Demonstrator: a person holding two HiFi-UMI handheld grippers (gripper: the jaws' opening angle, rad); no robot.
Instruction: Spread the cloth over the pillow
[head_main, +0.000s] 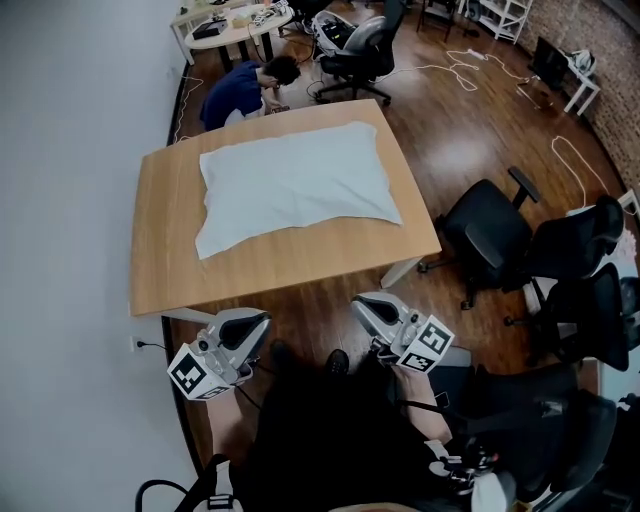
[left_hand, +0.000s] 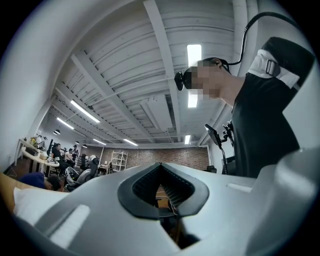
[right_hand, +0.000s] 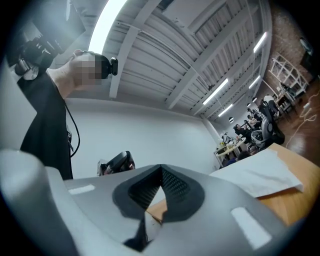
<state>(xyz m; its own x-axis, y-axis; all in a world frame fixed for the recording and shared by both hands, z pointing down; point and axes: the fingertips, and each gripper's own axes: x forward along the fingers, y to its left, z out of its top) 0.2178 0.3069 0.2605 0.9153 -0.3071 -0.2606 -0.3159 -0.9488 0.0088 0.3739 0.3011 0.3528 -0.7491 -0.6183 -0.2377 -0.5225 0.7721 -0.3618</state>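
While the cloth (head_main: 295, 185) lies on the table (head_main: 165, 255), left gripper (head_main: 260, 322) jaws closed, empty, right gripper (head_main: 366, 304) likewise

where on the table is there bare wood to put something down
The table is bare in a wide strip along its left edge beside the cloth, and in a band between the cloth's near hem and the near edge. Far edge and right side are tight: the cloth runs almost to them.
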